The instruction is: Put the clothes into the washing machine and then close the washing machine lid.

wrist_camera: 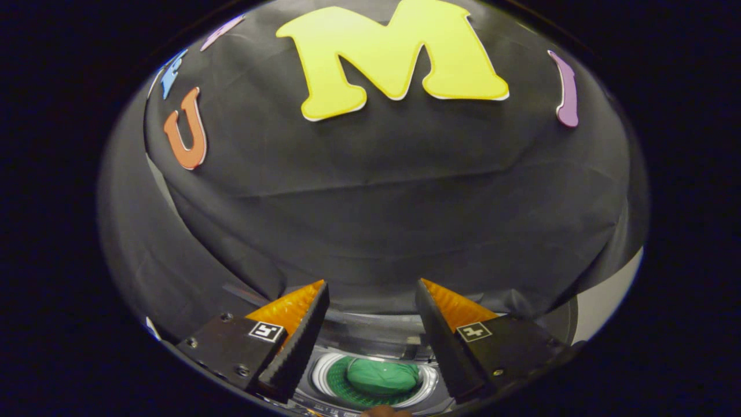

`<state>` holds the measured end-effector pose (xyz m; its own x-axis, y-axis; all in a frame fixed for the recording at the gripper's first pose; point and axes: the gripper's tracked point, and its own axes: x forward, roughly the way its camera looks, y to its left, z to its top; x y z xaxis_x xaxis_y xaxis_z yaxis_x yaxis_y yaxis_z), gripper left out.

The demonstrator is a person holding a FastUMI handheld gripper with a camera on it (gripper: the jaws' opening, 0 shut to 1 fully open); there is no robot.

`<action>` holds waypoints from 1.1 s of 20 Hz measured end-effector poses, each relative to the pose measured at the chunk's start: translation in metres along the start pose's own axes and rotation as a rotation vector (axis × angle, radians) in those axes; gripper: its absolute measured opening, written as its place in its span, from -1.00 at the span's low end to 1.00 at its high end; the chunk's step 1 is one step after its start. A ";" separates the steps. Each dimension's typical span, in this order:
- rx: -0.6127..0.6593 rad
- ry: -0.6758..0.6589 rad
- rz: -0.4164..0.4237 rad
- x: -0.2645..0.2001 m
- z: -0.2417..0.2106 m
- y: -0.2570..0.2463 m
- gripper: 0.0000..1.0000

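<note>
My gripper (372,285) stands open, its two fingers spread wide with nothing between them. Below and between the fingers lies the top of the washing machine (370,339), its round drum opening showing a shiny metal rim (320,375). A green garment (383,376) sits bunched inside the drum. The raised lid (370,322) appears as a dark curved band just behind the opening, though its edges are hard to tell apart from the cloth. The gripper hangs above the machine, pointing at the booth wall beyond.
Black cloth (382,197) covers the wall straight ahead and drapes down behind the machine. A pale surface (605,301) shows to the right of the machine. A fingertip-like shape (382,412) peeks in beneath the drum opening.
</note>
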<state>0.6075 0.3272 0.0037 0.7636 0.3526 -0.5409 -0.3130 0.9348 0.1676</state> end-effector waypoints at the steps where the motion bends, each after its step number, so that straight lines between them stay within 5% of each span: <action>1: -0.002 0.005 -0.027 0.006 0.000 -0.005 0.87; 7: -0.006 -0.002 -0.121 0.026 -0.005 -0.020 0.88; 22: -0.020 -0.094 -0.139 0.008 -0.012 -0.018 0.90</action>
<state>0.6126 0.3131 -0.0133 0.8493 0.2232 -0.4784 -0.2111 0.9742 0.0799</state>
